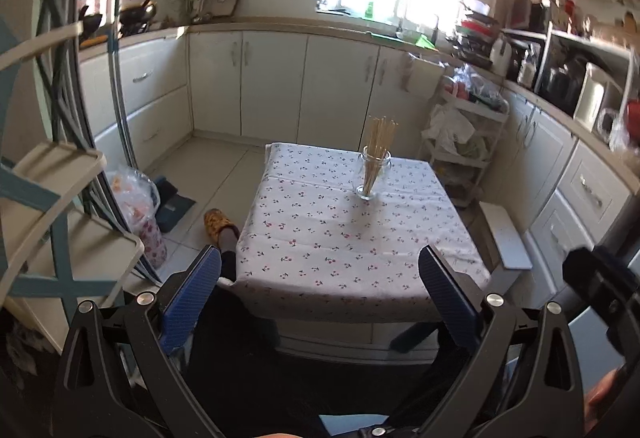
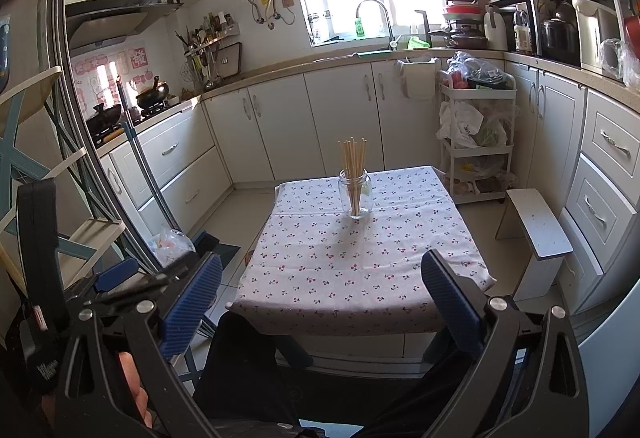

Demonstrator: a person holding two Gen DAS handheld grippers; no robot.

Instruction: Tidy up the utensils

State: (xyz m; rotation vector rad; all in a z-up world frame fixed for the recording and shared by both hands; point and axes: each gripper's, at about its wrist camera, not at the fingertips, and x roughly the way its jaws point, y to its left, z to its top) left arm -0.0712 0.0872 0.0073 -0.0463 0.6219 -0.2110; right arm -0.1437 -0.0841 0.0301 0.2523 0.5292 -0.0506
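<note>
1. Blue-padded left gripper (image 1: 320, 290): jaws spread wide, nothing between them; held low at the near edge of the table, well short of the jar.
2. Yellow patterned slipper (image 1: 219, 225): on the tiled floor, just beside the table's left near corner.
3. Cherry-print tablecloth (image 1: 320, 238): draped over a small square table, hanging over the near edge.
4. Clear glass jar (image 2: 355, 193): upright on the cloth, toward the far side of the table.
5. Pale wooden chopsticks (image 2: 352, 165): bundled upright inside the jar, tips fanning out above the rim.
6. Blue-padded right gripper (image 2: 322, 296): jaws likewise set wide and empty; low at the near table edge, apart from the jar.
7. White tiered trolley (image 2: 476, 141): against the cabinets beyond the table's far right corner, stuffed with bags.
8. White step stool (image 2: 536, 234): on the floor right of the table, near the drawer fronts.
</note>
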